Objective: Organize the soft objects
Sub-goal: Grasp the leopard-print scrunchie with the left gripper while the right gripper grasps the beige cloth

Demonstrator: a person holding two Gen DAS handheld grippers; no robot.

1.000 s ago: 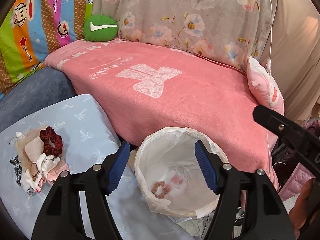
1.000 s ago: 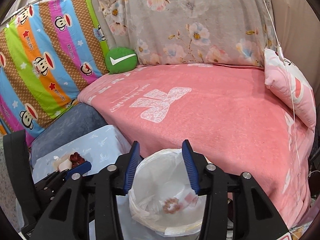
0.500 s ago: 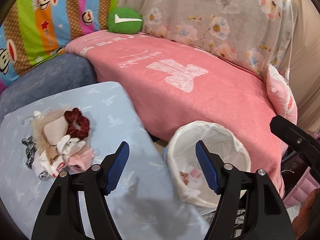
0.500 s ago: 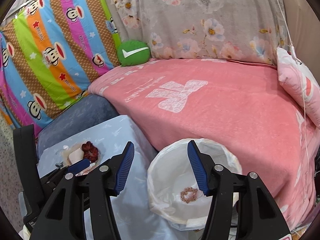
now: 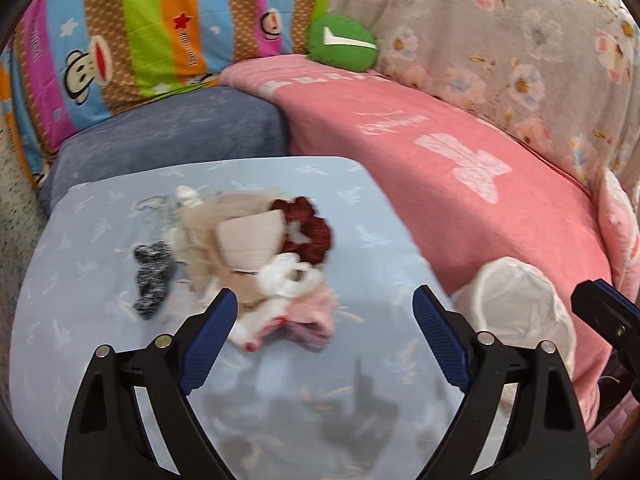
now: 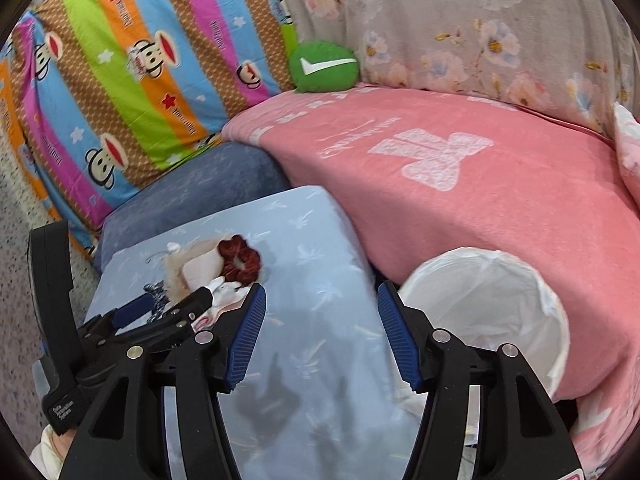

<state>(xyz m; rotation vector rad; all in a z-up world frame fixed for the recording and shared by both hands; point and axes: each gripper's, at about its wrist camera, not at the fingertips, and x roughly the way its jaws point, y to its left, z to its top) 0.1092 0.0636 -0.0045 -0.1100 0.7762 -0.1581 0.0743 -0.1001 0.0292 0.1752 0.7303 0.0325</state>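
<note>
Pile of soft items (image 5: 256,256) on light-blue cushion (image 5: 100,320)
Left gripper (image 5: 324,336) — nearer, jaws opening, empty — pile just ahead; right gripper (image 6: 320,332) open, empty, pile up-left.

We've got a sofa under a pink blanket (image 6: 480,208) on the right, floral drape (image 6: 480,32) behind it, striped monkey-print sheet (image 6: 132,64) far left, a green cushion (image 6: 322,66) between them, and speckled floor (image 6: 16,280) at the left edge.
</note>
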